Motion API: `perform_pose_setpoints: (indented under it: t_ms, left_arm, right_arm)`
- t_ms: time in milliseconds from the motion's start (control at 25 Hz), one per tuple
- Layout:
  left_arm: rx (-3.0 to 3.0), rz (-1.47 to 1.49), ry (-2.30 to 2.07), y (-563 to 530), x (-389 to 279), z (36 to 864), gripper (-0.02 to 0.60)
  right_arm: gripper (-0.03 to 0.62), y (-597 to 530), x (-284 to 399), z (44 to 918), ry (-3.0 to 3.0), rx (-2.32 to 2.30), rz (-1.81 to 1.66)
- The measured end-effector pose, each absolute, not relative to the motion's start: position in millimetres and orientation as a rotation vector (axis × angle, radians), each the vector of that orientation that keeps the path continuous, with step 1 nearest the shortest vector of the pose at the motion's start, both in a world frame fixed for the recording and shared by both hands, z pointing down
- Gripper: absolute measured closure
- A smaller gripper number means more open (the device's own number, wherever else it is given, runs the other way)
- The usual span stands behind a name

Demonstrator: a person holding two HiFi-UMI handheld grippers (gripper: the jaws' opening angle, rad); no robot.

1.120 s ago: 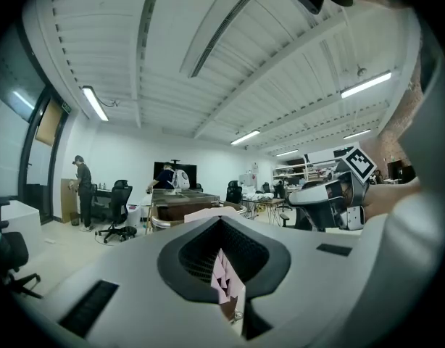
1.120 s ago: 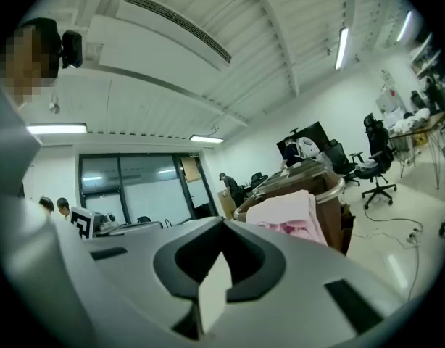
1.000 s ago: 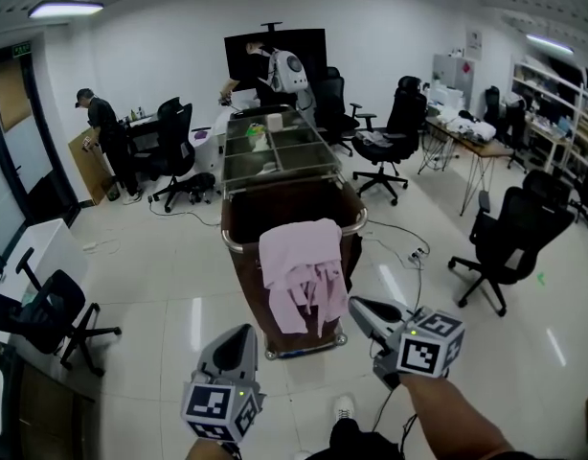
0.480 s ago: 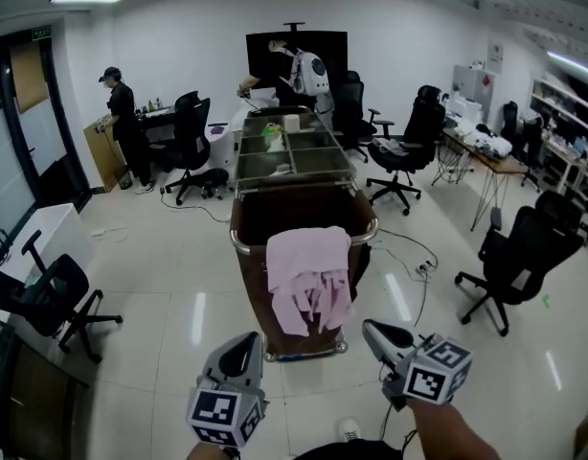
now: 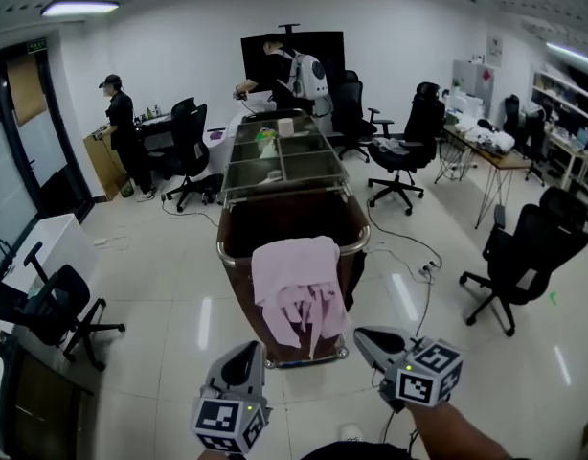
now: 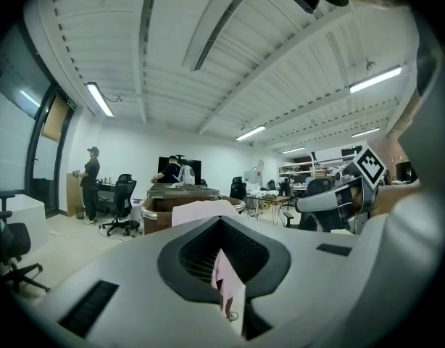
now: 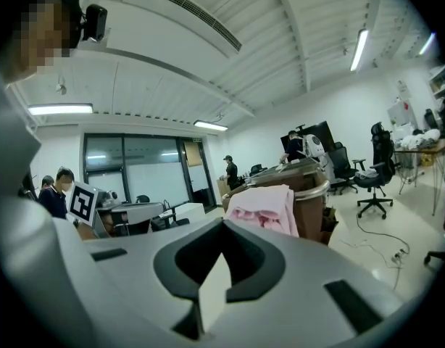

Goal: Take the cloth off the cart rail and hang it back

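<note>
A pink cloth (image 5: pixel 299 290) hangs crumpled over the near chrome rail (image 5: pixel 220 249) of a brown cart, its folds reaching down the cart's front. My left gripper (image 5: pixel 251 348) is low in the head view, just short of the cart's lower left corner, jaws shut and empty. My right gripper (image 5: pixel 363 334) is to the right of the cart's base, also shut with nothing in it. The left gripper view has its gripper (image 6: pixel 221 223) aimed at the cloth (image 6: pixel 201 210) ahead. Over the right gripper (image 7: pixel 222 223), the cloth (image 7: pixel 264 210) shows on the cart.
Glass-topped trays (image 5: pixel 280 161) lie on the cart's far part. A person (image 5: pixel 119 132) stands at the left wall, another (image 5: pixel 275 65) beyond the cart. Black office chairs stand at right (image 5: pixel 519 257) and left (image 5: pixel 45 310). A cable (image 5: pixel 414 266) runs across the floor.
Both grippers have sunk a little and edged toward the cart. The cloth hangs on the rail as before.
</note>
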State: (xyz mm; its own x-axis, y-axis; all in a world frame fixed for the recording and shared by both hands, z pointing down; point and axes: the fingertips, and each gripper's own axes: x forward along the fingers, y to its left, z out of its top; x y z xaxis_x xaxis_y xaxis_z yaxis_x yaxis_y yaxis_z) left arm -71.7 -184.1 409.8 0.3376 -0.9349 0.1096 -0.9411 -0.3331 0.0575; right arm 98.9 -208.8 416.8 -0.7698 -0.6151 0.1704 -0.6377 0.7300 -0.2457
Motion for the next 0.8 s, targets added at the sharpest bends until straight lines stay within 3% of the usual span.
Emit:
perform_pose_setpoints:
  t_ms: [800]
  left_arm:
    - [2.425, 0.119, -1.791, -193.8, -73.6, 418.4, 0.581]
  right_arm:
    - [0.594, -216.9, 88.3, 419.0, -2.863, 0.951, 0.375]
